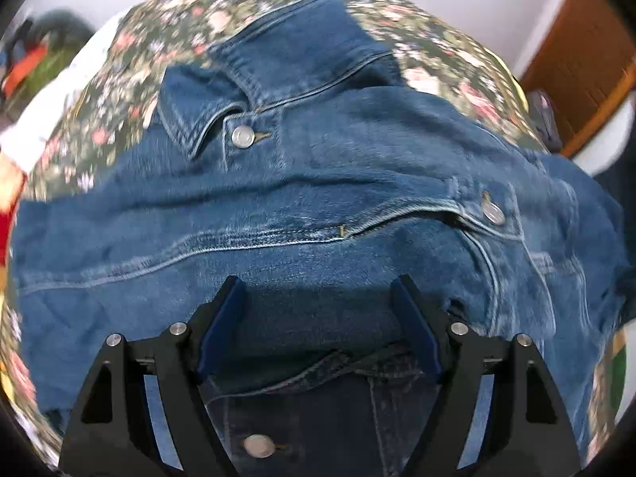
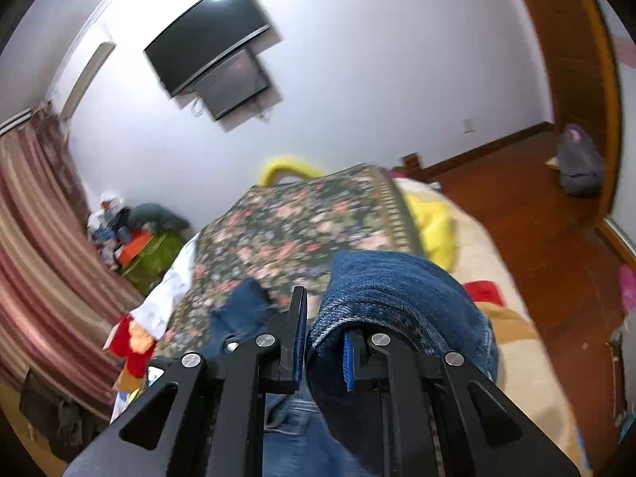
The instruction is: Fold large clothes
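A blue denim jacket (image 1: 318,198) lies spread on a bed with a dark floral cover (image 1: 238,4), collar and metal buttons facing up. In the left wrist view my left gripper (image 1: 318,284) hovers over the jacket's middle. Its blue-padded jaws stand wide apart, with fabric only beneath them, not pinched. In the right wrist view my right gripper (image 2: 318,318) is lifted above the bed and shut on a fold of the denim jacket (image 2: 397,290). The fold drapes over and hides the right fingertip. More denim hangs below the jaws.
The floral cover (image 2: 298,218) runs away toward a white wall with a mounted TV (image 2: 206,35). A striped curtain (image 2: 39,238) and a clutter pile (image 2: 131,234) are on the left. On the right are yellow bedding (image 2: 433,230), wooden floor (image 2: 516,206) and a dark bag (image 2: 576,163).
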A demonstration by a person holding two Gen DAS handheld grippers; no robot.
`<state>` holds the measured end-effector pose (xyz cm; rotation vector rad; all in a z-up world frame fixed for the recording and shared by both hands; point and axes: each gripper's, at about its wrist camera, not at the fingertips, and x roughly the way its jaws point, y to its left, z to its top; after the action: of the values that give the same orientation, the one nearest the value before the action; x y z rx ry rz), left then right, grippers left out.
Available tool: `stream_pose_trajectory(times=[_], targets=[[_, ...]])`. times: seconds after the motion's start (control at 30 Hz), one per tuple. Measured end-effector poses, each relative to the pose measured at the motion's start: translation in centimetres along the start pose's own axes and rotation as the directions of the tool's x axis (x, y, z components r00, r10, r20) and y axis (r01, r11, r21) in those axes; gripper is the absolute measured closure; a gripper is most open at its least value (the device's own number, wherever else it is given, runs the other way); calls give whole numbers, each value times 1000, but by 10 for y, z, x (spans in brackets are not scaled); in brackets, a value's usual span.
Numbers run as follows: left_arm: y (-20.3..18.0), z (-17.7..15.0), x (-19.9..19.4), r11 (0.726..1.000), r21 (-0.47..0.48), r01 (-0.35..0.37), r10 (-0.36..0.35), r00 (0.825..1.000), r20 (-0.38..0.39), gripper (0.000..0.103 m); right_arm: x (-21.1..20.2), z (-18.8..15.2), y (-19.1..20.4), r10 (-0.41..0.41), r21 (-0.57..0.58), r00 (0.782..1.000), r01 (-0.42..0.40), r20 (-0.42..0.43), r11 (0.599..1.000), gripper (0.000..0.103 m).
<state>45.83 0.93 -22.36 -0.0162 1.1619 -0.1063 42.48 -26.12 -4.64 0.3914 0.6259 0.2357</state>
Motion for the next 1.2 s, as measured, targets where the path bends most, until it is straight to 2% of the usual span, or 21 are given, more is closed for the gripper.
stream_pose_trajectory(times=[0.13, 0.23, 0.3, 0.47, 0.57, 0.73, 0.9, 0.93, 0.97, 1.0, 1.07, 1.2], targets=[[18, -7, -33, 999, 8, 49, -49, 997, 63, 27, 29, -6, 44, 40, -68, 998, -42, -42, 997, 90], [45, -15, -63, 998, -30, 62, -57, 990, 127, 27, 60, -20, 79, 71, -115, 991, -84, -112, 990, 90], [63, -19, -72, 996, -57, 67, -58, 988, 143, 27, 78, -32, 97, 77, -140, 985, -99, -155, 985, 90], [102, -47, -91, 994, -105, 33, -15, 986, 166, 27, 120, -82, 124, 73, -189, 950, -135, -303, 973, 90], [114, -63, -93, 994, -108, 1, 17, 987, 161, 27, 150, -120, 130, 36, -211, 914, -131, -403, 969, 90], [114, -79, -94, 996, -81, -34, 46, 987, 155, 27, 171, -154, 124, -30, -232, 871, -98, -491, 968, 90], [102, -82, -96, 998, -47, -33, 41, 986, 162, 27, 183, -168, 119, -117, -293, 780, -88, -614, 952, 87], [99, -82, -97, 999, -44, -33, 40, 986, 164, 27, 181, -168, 119, -120, -298, 774, -91, -621, 950, 87], [95, -81, -99, 999, -40, -31, 37, 985, 167, 27, 179, -168, 118, -122, -298, 768, -93, -629, 950, 87], [91, -81, -100, 999, -38, -29, 35, 985, 171, 27, 176, -168, 116, -119, -282, 748, -94, -653, 955, 87], [85, -80, -106, 999, -32, -23, 28, 983, 182, 27, 171, -166, 113, -91, -240, 722, -107, -686, 965, 87], [68, -74, -123, 1000, -3, -20, 20, 977, 211, 27, 148, -155, 98, 20, -125, 702, -154, -711, 980, 87]])
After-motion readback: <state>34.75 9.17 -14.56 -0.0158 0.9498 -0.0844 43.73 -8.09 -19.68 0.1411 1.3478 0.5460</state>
